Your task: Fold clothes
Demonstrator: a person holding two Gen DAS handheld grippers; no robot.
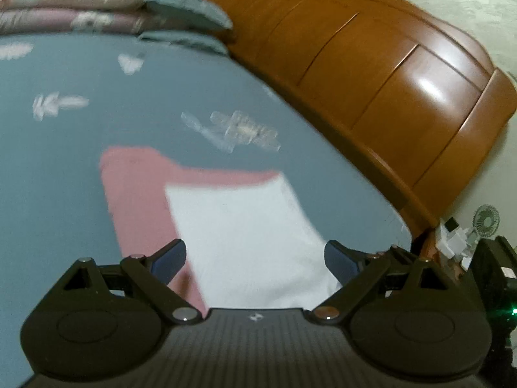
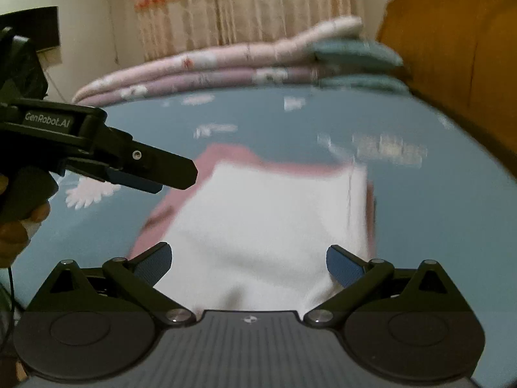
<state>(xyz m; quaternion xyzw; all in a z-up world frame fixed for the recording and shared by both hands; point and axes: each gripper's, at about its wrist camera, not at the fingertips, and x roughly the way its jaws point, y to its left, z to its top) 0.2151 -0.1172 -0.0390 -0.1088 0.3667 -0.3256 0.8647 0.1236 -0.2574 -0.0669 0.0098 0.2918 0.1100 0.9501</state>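
Observation:
A folded white garment (image 1: 245,226) lies on a pink garment (image 1: 129,187), both flat on the blue-grey bed sheet (image 1: 64,148). My left gripper (image 1: 255,258) hangs open just above the near edge of the white garment, with nothing between its fingers. In the right wrist view the same white garment (image 2: 268,220) covers most of the pink garment (image 2: 226,158). My right gripper (image 2: 248,262) is open over the white garment's near edge and holds nothing. The left gripper (image 2: 174,177) shows from the side at the left, above the pile's left edge. Both views are blurred.
A wooden headboard (image 1: 371,74) runs along the right of the bed. Folded pink quilts (image 2: 200,71) and teal pillows (image 2: 355,51) are stacked at the far side, before a curtain (image 2: 242,6). A hand (image 2: 19,223) holds the left gripper. A small fan (image 1: 486,221) stands beyond the bed corner.

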